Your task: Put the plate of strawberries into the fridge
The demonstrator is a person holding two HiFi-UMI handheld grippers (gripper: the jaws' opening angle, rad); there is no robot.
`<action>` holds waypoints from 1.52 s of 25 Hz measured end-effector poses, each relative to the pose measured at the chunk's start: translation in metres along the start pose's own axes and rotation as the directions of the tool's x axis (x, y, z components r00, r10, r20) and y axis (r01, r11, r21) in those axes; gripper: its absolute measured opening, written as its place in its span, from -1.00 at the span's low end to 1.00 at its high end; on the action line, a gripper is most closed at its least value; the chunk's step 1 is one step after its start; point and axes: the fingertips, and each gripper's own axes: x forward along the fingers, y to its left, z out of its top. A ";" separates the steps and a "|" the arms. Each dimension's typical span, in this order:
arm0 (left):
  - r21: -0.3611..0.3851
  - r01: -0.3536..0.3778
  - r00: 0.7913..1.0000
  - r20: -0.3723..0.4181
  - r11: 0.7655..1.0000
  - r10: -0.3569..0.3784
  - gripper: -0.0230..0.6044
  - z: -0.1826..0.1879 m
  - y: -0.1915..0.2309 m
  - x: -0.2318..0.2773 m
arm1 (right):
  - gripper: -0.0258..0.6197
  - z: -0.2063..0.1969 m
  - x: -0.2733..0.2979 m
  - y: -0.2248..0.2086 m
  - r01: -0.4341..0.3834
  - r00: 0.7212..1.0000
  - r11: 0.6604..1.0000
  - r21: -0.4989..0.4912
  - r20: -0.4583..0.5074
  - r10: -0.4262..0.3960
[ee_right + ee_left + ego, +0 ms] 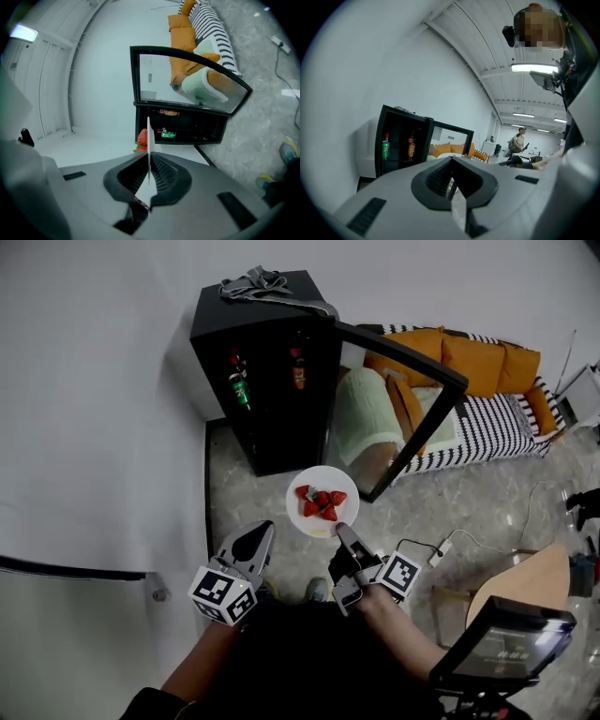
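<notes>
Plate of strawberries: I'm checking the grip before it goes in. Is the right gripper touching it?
Touching. In the right gripper view, the right gripper is shut on the plate, seen edge-on.

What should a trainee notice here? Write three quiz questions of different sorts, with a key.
1. True or false: the fridge door stands open.
2. Which hand-held gripper holds the plate of strawberries?
3. Bottles inside the fridge: A none, B two, C five?
Key: 1 true; 2 the right hand-held gripper, shut on the plate's rim; 3 B.
</notes>
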 end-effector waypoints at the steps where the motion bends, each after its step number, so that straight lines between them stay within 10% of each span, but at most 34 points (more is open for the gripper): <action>1: -0.002 -0.002 1.000 -0.002 1.000 0.002 -0.97 -0.001 -0.001 0.001 | -0.86 0.000 0.000 0.000 -0.001 1.000 1.000 0.004 -0.006 0.001; 38: 0.080 -0.049 0.998 0.040 0.996 0.046 -0.97 -0.004 0.002 0.002 | -0.86 -0.002 0.017 -0.008 0.009 0.996 0.999 0.044 -0.093 -0.005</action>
